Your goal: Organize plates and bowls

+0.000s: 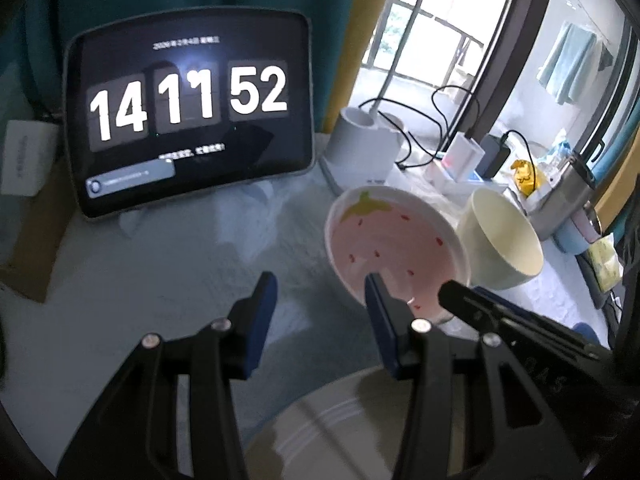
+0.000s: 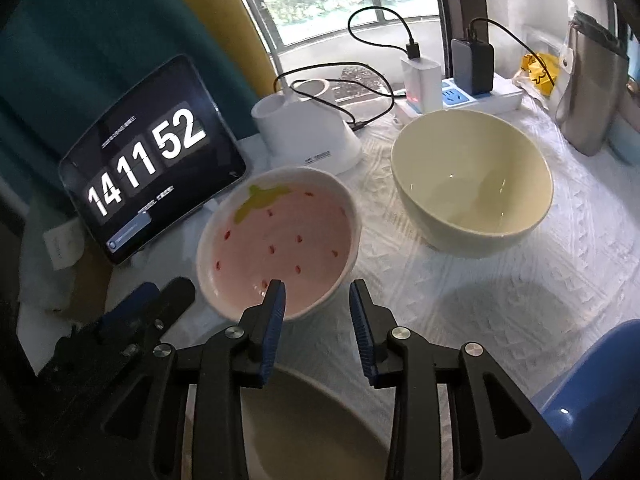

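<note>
On a quilted white worktop [image 2: 500, 280], sorting has barely begun: nothing is stacked. Left to right, a tablet clock [image 2: 148, 168] leans at the far left, a strawberry-pattern plate [image 2: 280, 236] sits mid-worktop, and a cream bowl [image 2: 472, 184] stands apart to its right. A beige plate [image 2: 312, 428] lies nearest. The left tool [image 1: 320, 288] and right tool [image 2: 318, 292] hover part-open and empty at the strawberry plate's near rim.
</note>
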A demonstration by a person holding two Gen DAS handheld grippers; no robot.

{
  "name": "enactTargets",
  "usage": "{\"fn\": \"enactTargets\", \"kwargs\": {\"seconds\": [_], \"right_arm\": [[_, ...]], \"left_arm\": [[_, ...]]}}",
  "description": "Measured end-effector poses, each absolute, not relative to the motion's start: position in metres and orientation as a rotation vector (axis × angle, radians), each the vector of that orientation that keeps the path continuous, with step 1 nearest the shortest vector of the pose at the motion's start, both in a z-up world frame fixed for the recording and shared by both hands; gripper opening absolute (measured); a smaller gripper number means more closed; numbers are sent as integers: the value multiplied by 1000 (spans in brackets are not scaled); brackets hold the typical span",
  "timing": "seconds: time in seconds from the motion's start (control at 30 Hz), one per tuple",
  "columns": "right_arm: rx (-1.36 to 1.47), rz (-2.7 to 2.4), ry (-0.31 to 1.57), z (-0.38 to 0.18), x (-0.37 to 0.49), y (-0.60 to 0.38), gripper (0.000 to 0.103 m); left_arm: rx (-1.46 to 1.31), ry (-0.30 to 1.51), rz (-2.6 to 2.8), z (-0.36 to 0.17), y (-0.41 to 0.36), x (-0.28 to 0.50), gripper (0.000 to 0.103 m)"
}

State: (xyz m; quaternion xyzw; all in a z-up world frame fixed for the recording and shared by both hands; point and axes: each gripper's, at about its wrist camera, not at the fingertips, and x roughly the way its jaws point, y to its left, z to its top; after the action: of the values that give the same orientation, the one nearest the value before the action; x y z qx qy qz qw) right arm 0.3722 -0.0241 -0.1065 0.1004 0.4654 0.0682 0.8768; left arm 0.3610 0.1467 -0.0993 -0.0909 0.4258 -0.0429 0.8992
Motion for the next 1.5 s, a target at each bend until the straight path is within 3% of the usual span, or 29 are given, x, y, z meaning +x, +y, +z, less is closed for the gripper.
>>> {"fn": "enactTargets", "kwargs": {"seconds": [0.43,0.57,1.0,1.5], "right_arm": [[269,119,1037,-132,397,-30,35],[263,128,1026,-133,399,-27,25],[232,171,992,-127,390,-24,23],[238,190,907,-83,357,-37,23]], "left_arm": [[-124,919,-82,-115,138,384,44],[-128,932,-164,-122,132,386,24],[-106,868,-135,-110,130,373,23],[-96,809,-151,-75,120,337,23]]}}
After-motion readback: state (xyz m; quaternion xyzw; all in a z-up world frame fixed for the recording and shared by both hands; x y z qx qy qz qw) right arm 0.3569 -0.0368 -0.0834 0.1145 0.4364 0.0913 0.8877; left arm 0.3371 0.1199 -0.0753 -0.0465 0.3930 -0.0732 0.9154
